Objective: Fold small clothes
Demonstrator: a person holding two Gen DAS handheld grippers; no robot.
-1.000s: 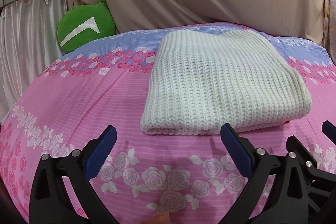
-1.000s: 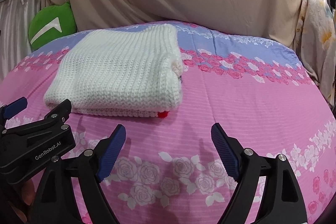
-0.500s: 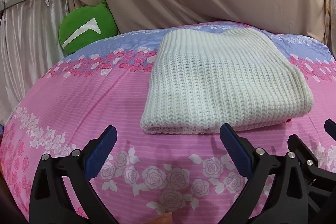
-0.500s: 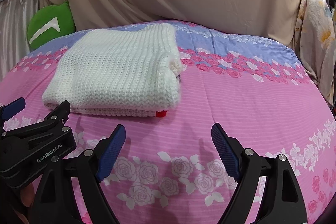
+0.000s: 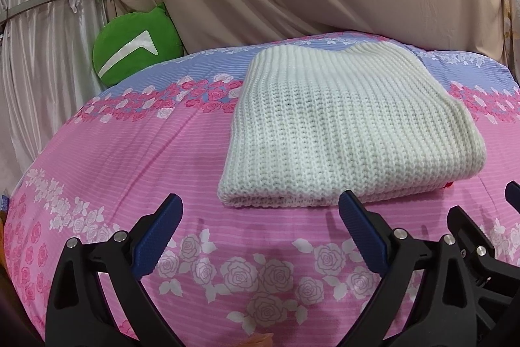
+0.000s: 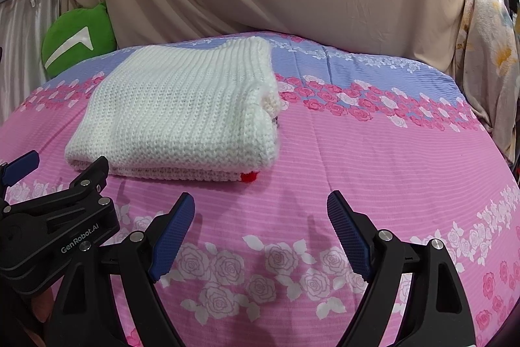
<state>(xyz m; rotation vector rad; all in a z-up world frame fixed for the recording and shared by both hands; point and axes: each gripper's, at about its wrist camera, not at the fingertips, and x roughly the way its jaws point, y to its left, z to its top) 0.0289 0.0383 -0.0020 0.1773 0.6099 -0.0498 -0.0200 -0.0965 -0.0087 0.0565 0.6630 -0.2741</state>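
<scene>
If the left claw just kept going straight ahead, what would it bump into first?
Most likely the white knitted sweater. The left claw is open, hovering over the pink flowered bedspread, and the sweater's folded near edge lies right ahead of its fingertips. Height is hard to judge, so it might skim the bedspread first.

- The sweater (image 5: 351, 132) (image 6: 185, 113) is white, thick and knitted, with ribs along the far part.
- It is folded in a flat rectangle of several layers.
- A small red piece shows under its near right corner.
- It lies flat on the pink part of the bedsheet (image 5: 130, 158) (image 6: 373, 158).
</scene>
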